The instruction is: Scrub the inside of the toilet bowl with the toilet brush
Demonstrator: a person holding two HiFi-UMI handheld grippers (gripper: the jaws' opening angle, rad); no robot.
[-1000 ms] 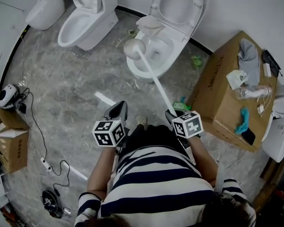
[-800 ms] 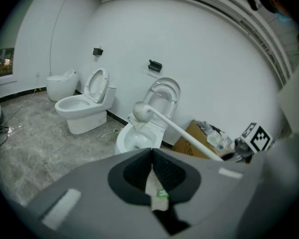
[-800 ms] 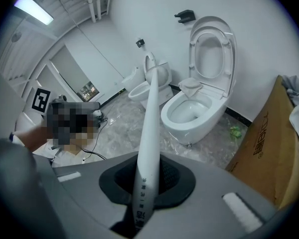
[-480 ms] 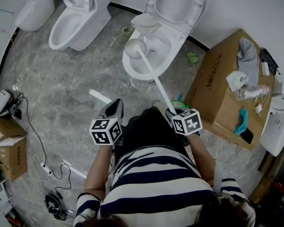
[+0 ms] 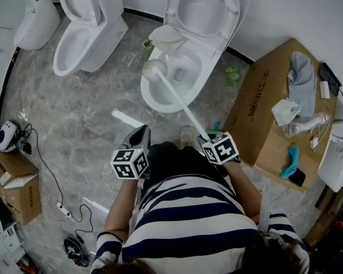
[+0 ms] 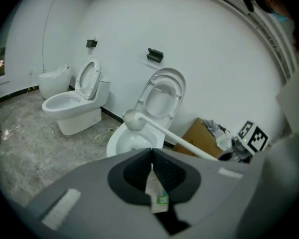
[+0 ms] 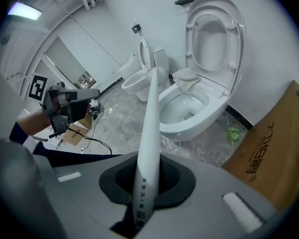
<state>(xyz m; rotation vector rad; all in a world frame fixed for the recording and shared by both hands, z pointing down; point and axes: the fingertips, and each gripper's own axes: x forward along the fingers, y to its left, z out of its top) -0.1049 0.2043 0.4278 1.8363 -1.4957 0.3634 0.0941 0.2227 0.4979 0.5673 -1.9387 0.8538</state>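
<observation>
The right gripper (image 7: 144, 177) is clamping the toilet brush (image 5: 175, 97), its head hanging above the toilet bowl (image 5: 148, 95). The left gripper (image 6: 152, 169) is pinching, seemingly, a paper slip (image 6: 157, 194).

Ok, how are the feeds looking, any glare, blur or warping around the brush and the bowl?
Head view: evenly lit and sharp, toilet brush and toilet bowl both crisp. Left gripper view: heavy fisheye bend, dark corners. Right gripper view: same bend, a bright ceiling light top left, bowl not washed out.
</observation>
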